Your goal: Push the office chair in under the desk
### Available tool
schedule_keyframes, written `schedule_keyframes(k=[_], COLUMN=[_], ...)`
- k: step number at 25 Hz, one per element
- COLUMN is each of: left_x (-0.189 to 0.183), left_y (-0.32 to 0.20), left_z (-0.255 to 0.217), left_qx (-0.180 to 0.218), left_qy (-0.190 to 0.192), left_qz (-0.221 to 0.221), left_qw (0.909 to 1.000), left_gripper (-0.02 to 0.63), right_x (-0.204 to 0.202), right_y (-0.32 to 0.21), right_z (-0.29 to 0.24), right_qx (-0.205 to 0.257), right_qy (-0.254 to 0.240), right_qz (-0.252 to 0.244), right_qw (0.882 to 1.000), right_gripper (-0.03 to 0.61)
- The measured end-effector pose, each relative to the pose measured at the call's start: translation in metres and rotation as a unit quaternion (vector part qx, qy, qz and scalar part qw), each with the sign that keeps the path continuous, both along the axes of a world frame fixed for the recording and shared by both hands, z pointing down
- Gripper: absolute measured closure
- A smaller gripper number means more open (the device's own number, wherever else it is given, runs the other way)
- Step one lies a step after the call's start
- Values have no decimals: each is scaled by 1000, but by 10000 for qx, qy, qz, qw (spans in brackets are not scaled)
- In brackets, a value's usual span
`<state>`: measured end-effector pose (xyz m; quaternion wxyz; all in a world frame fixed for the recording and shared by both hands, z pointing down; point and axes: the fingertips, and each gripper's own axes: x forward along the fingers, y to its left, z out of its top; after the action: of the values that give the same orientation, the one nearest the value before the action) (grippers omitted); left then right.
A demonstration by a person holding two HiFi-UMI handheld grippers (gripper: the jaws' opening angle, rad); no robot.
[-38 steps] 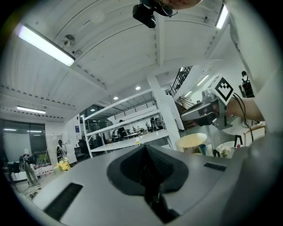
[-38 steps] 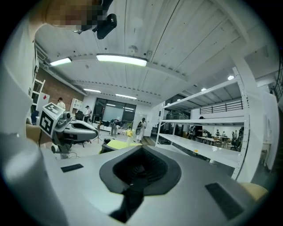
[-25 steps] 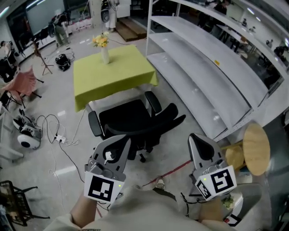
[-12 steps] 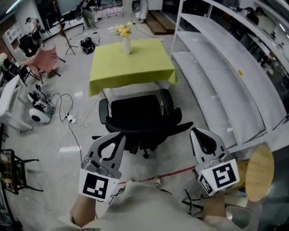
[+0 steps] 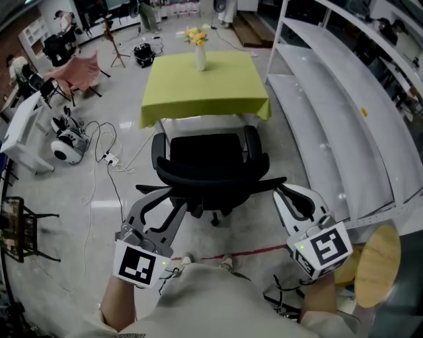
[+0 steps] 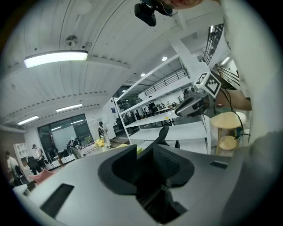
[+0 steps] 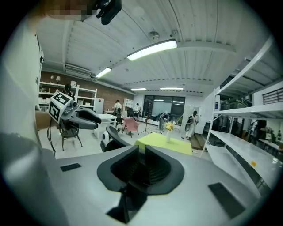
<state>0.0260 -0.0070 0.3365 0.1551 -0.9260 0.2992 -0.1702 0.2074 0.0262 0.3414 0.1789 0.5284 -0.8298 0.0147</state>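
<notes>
black office chair (image 5: 211,162) just beyond left gripper (image 5: 158,200), right gripper (image 5: 294,196), both opening, empty

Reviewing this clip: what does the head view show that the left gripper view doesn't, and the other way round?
Head view only: the seat of the office chair from above, and the floor around it with cables and a red tape line.
Left gripper view only: the ceiling with its strip light, and the dark camera on the person's head.
Both: the chair's backrest, the white shelving, the wooden stool, and the green-covered desk, which is only a sliver in the gripper view.
</notes>
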Motion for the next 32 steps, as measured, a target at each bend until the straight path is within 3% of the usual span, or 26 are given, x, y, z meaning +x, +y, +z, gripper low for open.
schedule_keyframes(k=[2, 5, 8, 15, 20, 27, 32], left_x=[-4, -15, -21, -19, -12, -10, -16], left_y=[-1, -6, -12, -26, -31, -33, -44], left_z=[15, 41, 66, 112, 135, 172, 199], left_qx=[80, -5, -239, -498, -548, -802, -733], left_qy=[-412, -1090, -1483, -2108, -2334, -2661, -3176], left_qz=[-10, -10, 112, 300, 570, 911, 834], left_qw=[9991, 9940, 9886, 9758, 9692, 9563, 9417], left_gripper=[452, 441, 406, 345, 324, 303, 301], right_x=[-4, -11, -16, -20, -17, -8, -4], right_y=[-2, -9, -15, -29, -38, -43, -46], right_z=[11, 26, 43, 82, 110, 164, 188], right_qx=[-160, -432, -692, -1186, -1464, -1842, -2015], right_qy=[185, 287, 568, 1137, 1319, 1948, 2325], right_qz=[-281, -634, -886, -1168, -1270, -1336, -1319], right_qw=[9993, 9966, 9920, 9795, 9721, 9541, 9423], right_gripper=[486, 455, 430, 389, 367, 336, 336])
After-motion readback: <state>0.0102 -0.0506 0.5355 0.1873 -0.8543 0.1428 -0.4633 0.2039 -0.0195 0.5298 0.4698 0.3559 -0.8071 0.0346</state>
